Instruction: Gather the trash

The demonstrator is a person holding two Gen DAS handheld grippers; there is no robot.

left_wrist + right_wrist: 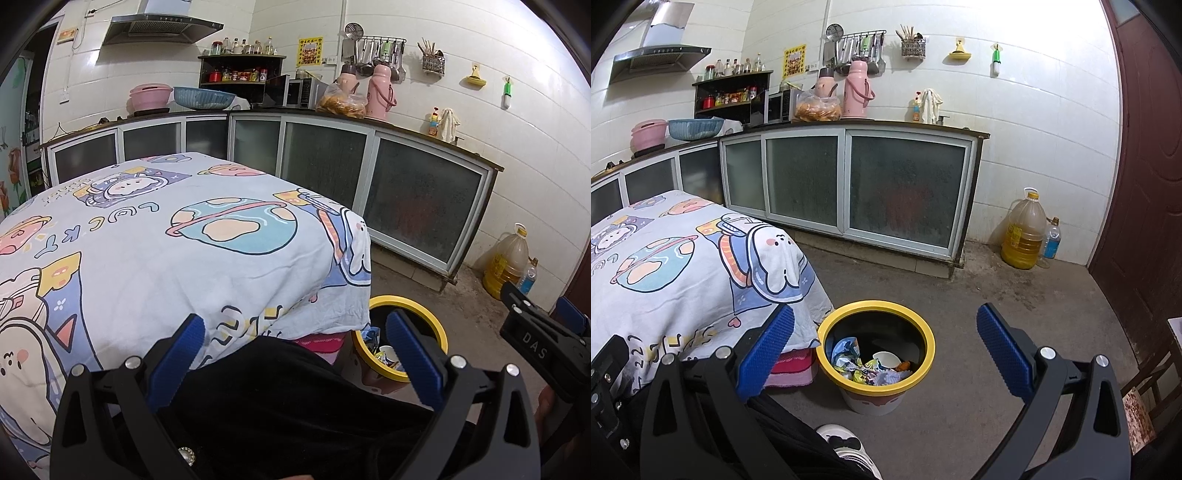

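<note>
A yellow-rimmed trash bin point(925, 341) stands on the floor beside the table, holding crumpled wrappers point(849, 360) and a white cup point(888, 358). My right gripper point(886, 343) hangs open just above and in front of the bin, nothing between its blue pads. My left gripper point(295, 347) is open too, held over the person's dark-clothed lap at the table's near edge; the bin point(437, 325) shows partly behind its right finger. The right gripper's black body point(535, 339) enters the left wrist view at the right. The cartoon tablecloth point(147, 236) carries no visible trash.
Kitchen cabinets point(846, 184) with frosted doors run along the back walls. A large oil jug point(1023, 229) and a small bottle point(1052, 238) stand by the dark red door point(1145, 177). A shoe point(846, 441) shows near the bin. A pink stool point(792, 367) sits under the table.
</note>
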